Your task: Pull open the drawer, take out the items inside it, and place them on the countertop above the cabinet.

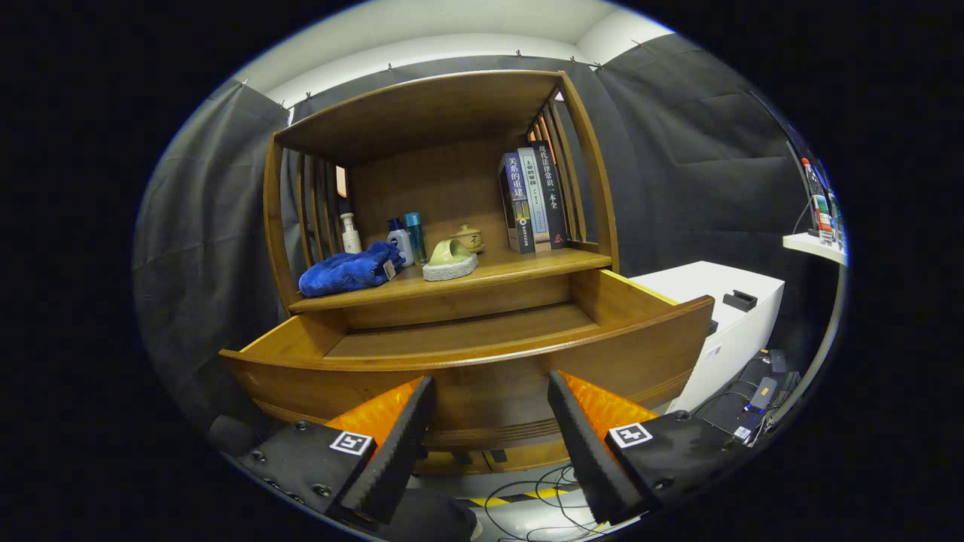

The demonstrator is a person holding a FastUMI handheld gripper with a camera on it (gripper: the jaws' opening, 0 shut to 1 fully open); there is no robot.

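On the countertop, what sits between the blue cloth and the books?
In the gripper view: bottles, a soap dish and a small lidded jar. The gripper hangs open before the drawer.

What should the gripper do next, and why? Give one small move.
Probably back the gripper away and stop. The drawer is pulled out and its visible floor is bare, while the blue cloth and ceramic piece already lie on the countertop. The gripper is open, holding nothing, in front of the drawer.
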